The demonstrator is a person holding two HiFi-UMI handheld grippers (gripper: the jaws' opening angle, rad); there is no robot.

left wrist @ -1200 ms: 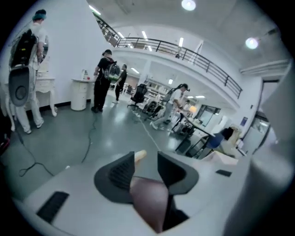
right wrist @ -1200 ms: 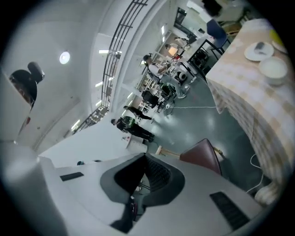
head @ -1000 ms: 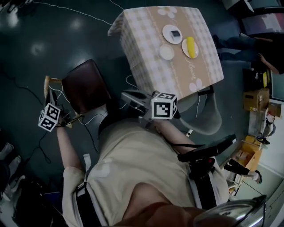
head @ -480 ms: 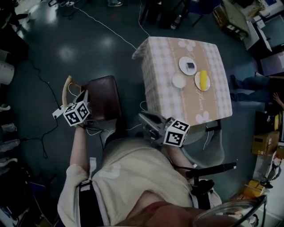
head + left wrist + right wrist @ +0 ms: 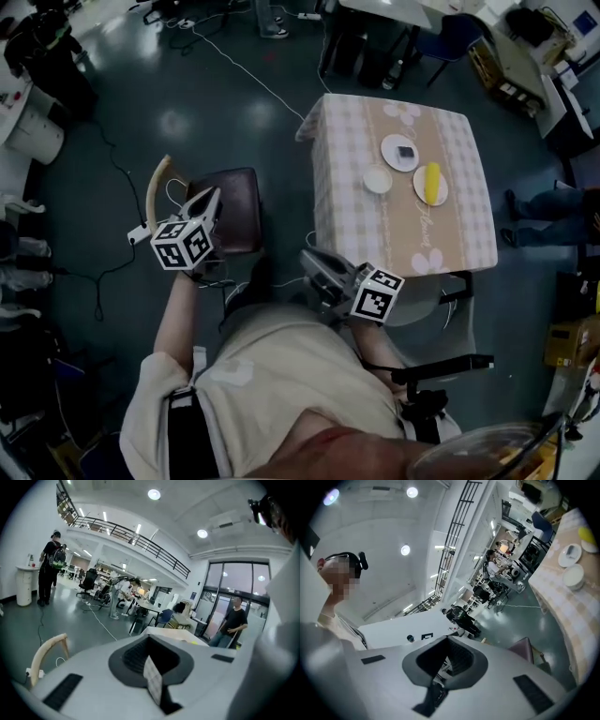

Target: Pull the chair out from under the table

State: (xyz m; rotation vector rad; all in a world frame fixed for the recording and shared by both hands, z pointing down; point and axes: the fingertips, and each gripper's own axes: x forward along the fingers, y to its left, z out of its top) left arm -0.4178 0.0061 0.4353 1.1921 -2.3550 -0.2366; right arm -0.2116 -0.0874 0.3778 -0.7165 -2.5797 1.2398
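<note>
The chair (image 5: 234,208), with a dark brown seat and a curved wooden backrest (image 5: 157,192), stands on the floor left of the table (image 5: 352,150), clear of its edge. My left gripper (image 5: 212,199) hangs shut and empty above the seat's left side, beside the backrest. My right gripper (image 5: 311,259) is shut and empty too, just below the table's near left corner. In the left gripper view (image 5: 152,682) the backrest (image 5: 47,649) shows low at the left. The right gripper view (image 5: 440,682) looks along the table (image 5: 576,602) with the chair seat (image 5: 521,648) below it.
The table carries a checked cloth, two small plates (image 5: 401,152) and a banana on a plate (image 5: 431,183). Cables (image 5: 103,281) trail over the dark floor around the chair. A grey chair (image 5: 427,305) sits by the table's near edge. People stand farther off in the hall (image 5: 50,569).
My left gripper has lifted away from the wooden backrest and moved right, over the seat. The right gripper shifted slightly right and lower in the view. My view now takes in more of the floor.
</note>
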